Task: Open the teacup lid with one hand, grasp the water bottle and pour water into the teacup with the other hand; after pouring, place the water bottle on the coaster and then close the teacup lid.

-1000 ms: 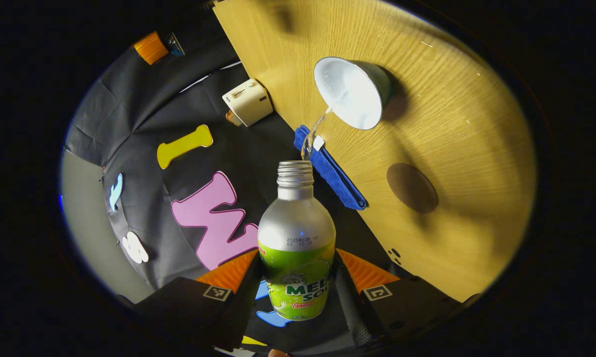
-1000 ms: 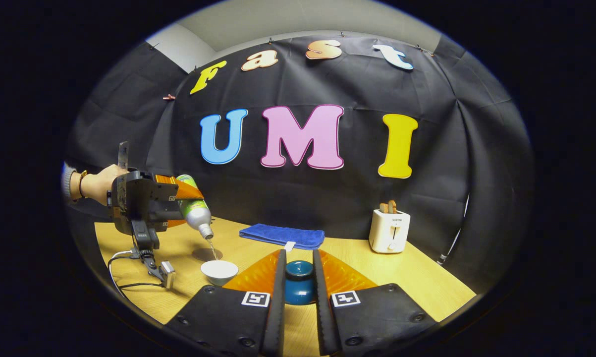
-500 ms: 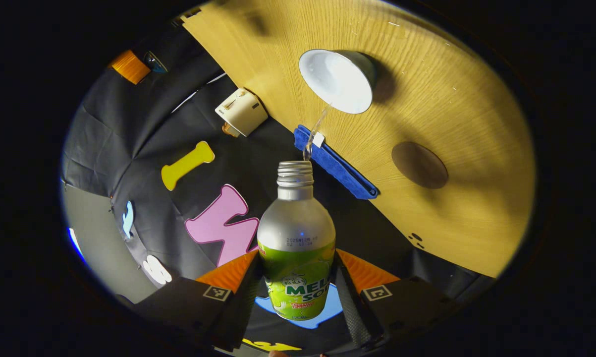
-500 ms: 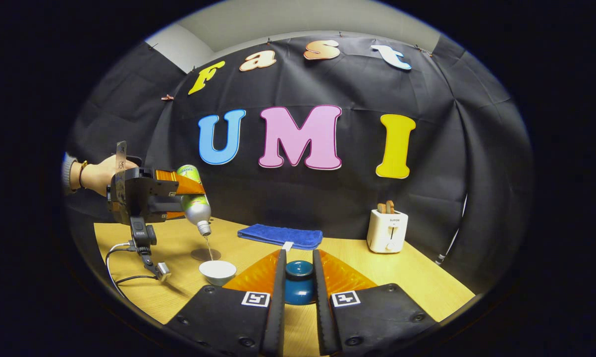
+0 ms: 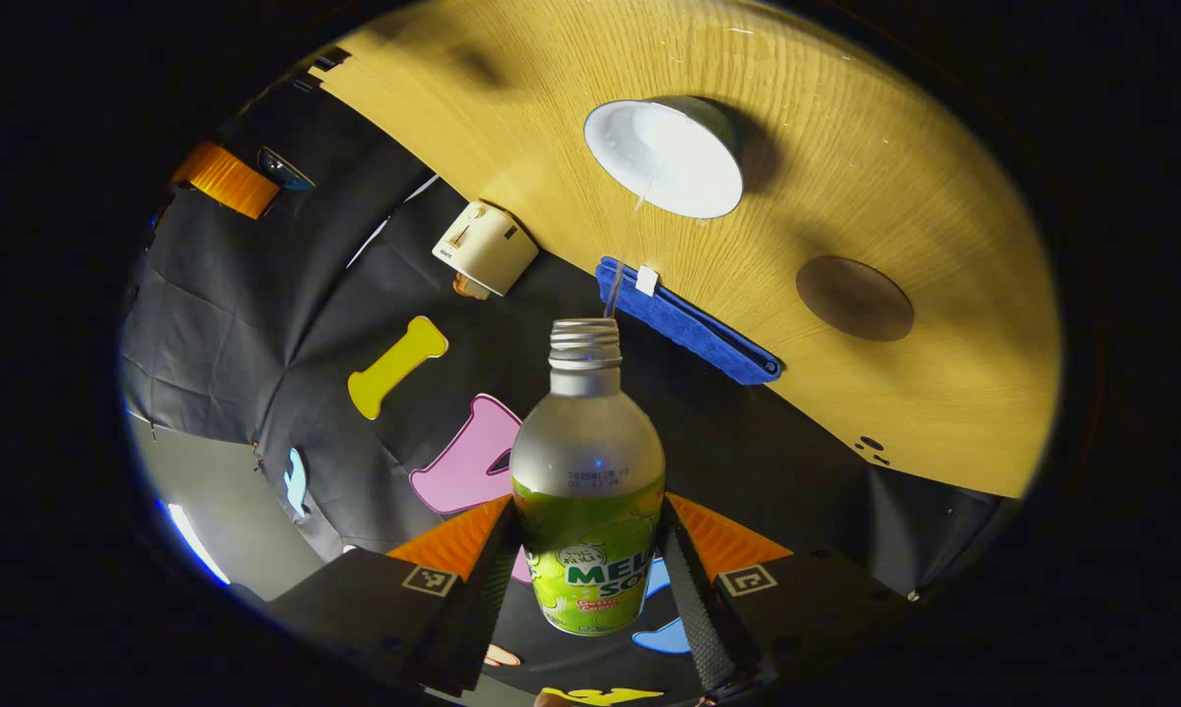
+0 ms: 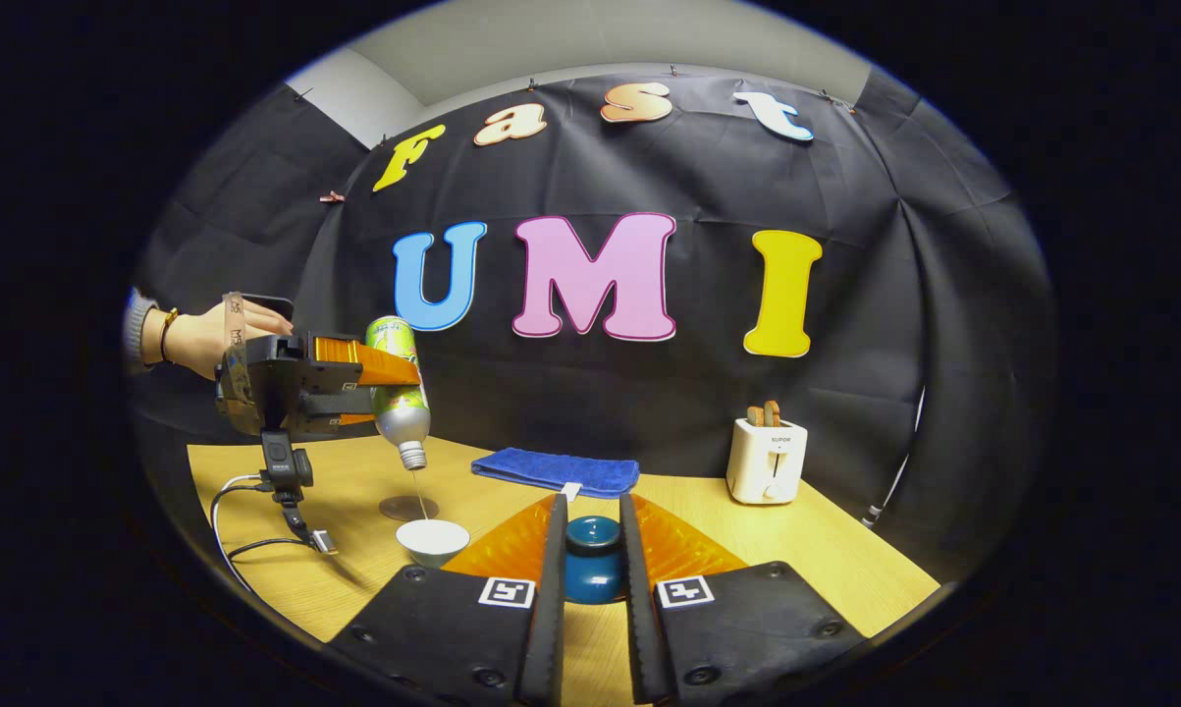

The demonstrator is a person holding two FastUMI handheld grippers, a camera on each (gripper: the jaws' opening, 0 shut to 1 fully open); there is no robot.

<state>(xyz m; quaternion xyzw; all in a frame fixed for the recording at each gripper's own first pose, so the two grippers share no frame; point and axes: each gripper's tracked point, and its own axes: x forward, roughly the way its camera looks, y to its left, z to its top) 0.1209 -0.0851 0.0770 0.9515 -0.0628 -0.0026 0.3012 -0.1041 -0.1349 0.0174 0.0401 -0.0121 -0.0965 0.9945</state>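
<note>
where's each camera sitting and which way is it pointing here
Left gripper view: rides the left gripper, tipped steeply down at the table; its fingers clamp the water bottle pouring into the teacup.
Right gripper view: rides the right gripper, low and level, facing the booth wall; its fingers grip the teacup lid; a hand shows farther off.
Shared: bottle, teacup, coaster, blue towel, toaster.

Left gripper raised, tipped downward, right gripper level
</note>
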